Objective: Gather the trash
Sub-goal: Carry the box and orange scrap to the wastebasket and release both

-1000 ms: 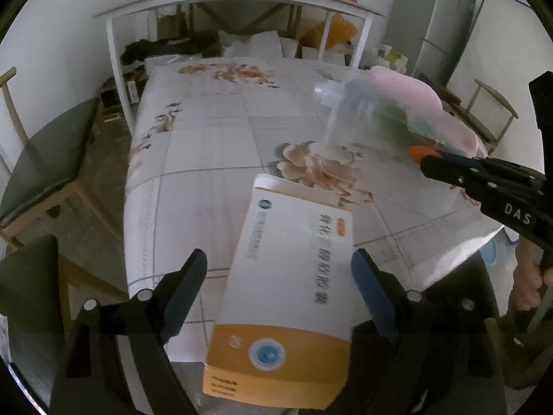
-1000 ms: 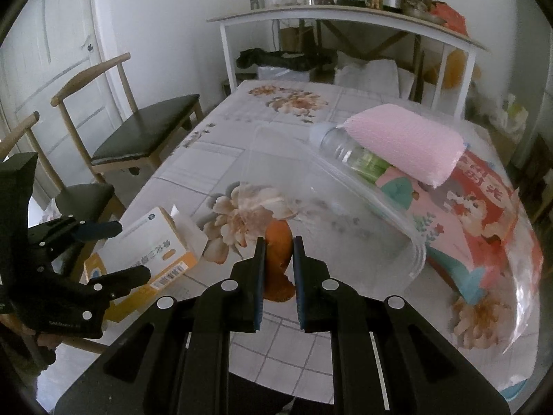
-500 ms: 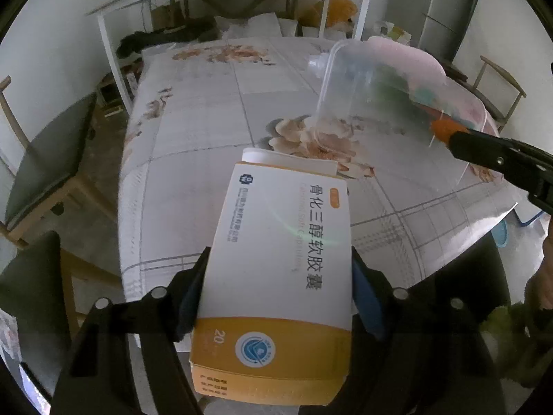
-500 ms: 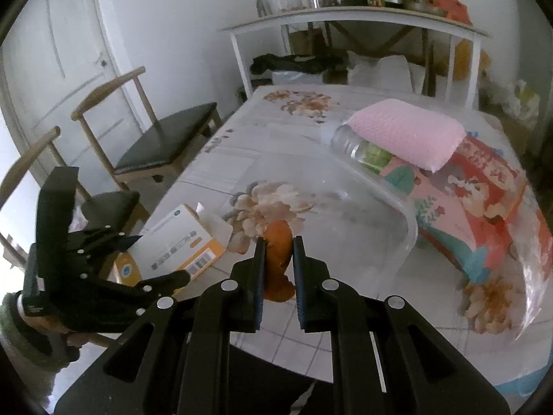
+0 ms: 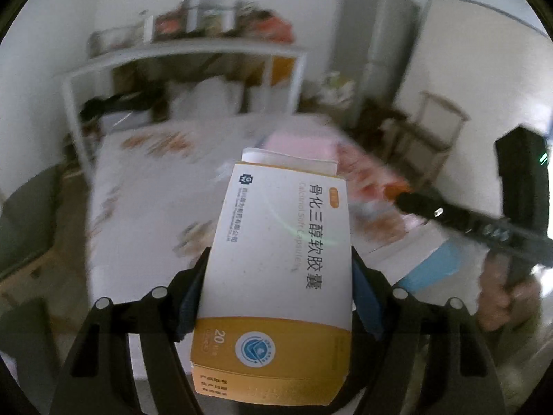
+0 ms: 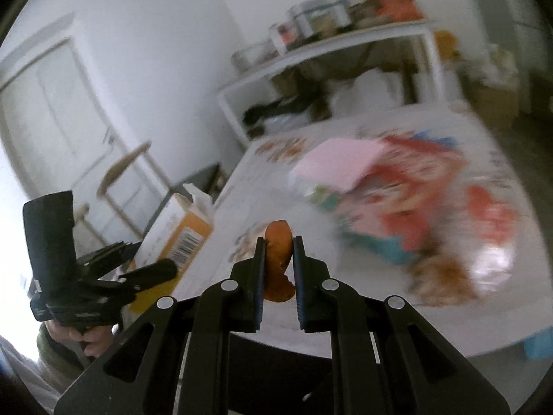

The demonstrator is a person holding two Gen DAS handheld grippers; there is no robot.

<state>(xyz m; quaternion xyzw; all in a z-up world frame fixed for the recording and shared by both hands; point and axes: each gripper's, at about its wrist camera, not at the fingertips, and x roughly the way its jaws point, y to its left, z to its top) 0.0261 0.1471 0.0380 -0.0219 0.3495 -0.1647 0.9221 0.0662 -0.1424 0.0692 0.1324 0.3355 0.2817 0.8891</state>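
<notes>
My left claw (image 5: 276, 297) is clamped on one medicine box (image 5: 280, 269), its two blue pads pressing the box's long sides, and I hold it lifted clear above the near edge of the table (image 5: 145, 214). The jaws have just been closing onto it. The box is white on top with a mustard-yellow band at the near end, dark printed lettering down its length, a round blue-and-white logo, and its far flap standing open. My right claw (image 6: 279, 263) is pinched tight on one small orange scrap (image 6: 276, 259), curled and ragged at the lower edge, which stands upright between the two pads and pokes out above them. On the table sits one pink sponge-like block (image 6: 338, 166), lying on top of one red, pink and teal printed bag (image 6: 414, 207); both are badly blurred. A hand (image 6: 83, 335) grips the left claw's handle at lower left.
</notes>
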